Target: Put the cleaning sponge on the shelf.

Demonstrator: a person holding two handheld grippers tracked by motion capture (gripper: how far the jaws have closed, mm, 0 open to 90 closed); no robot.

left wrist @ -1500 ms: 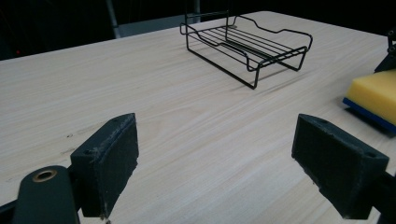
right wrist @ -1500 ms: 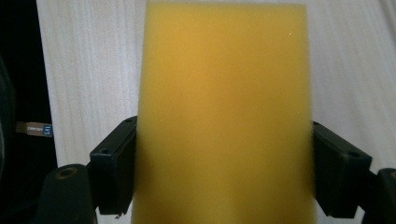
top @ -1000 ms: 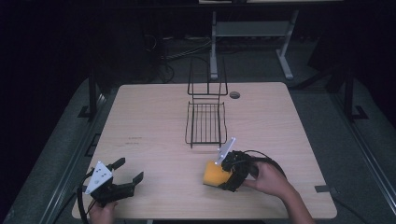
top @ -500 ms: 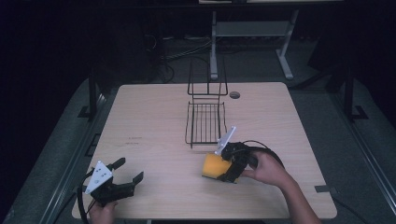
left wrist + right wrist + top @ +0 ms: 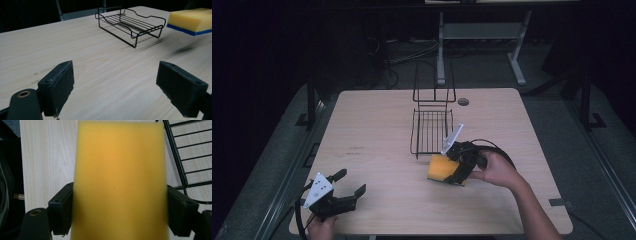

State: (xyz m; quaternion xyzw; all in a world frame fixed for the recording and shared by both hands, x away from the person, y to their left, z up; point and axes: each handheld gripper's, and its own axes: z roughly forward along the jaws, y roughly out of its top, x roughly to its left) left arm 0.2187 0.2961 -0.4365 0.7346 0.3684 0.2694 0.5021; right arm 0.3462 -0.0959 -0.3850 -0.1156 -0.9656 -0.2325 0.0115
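A yellow sponge (image 5: 441, 168) with a blue underside is held clear of the table by my right gripper (image 5: 453, 171), shut on it, just in front of the black wire rack (image 5: 431, 131). In the right gripper view the sponge (image 5: 120, 180) sits between both jaws, with the rack (image 5: 183, 157) at the right edge. My left gripper (image 5: 343, 186) rests open at the table's front left corner, with nothing between its jaws. The left gripper view shows the rack (image 5: 130, 23) ahead and the sponge (image 5: 191, 21) hovering at the upper right.
The wooden table (image 5: 372, 125) has a round cable hole (image 5: 463, 101) behind the rack. The rack's tall back frame (image 5: 434, 82) stands upright at its far end. A metal stand (image 5: 482, 35) and cables lie on the dark floor beyond.
My right gripper has carried the sponge up and toward the rack's front edge. The left gripper has stayed put.
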